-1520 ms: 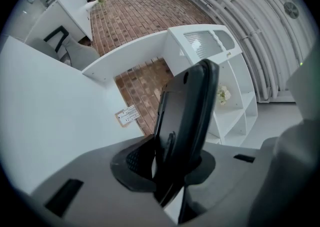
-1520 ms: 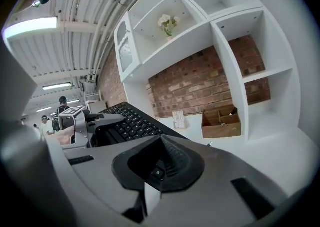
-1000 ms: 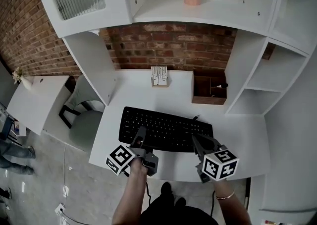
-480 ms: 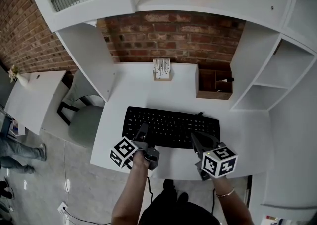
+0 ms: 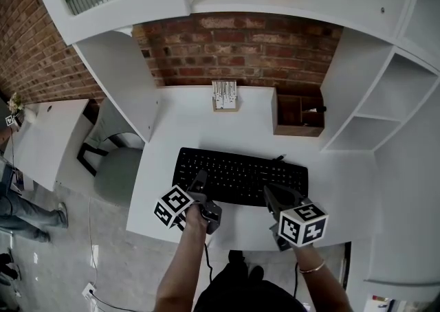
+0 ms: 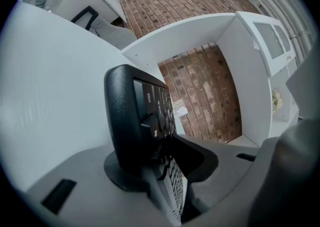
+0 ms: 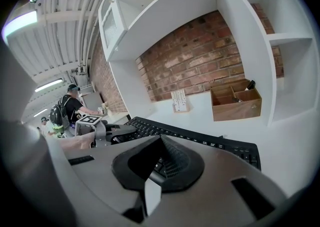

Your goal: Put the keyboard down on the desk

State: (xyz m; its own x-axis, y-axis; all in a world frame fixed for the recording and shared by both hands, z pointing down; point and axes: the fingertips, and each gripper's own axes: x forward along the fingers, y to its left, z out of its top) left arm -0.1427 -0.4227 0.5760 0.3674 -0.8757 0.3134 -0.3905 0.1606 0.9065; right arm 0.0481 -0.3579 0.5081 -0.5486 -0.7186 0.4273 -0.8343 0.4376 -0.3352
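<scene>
On the white desk the black keyboard is laid flat; its near edge is clamped by the right gripper, while the jaws of the left gripper have just been opening and are set loosely around it.

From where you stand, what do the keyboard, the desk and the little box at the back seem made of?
The keyboard: matte black plastic, judging by its moulded keys. The desk: smooth white board, probably painted or laminated; no grain shows. The box: brown wood by its colour, though it could be veneer.
</scene>
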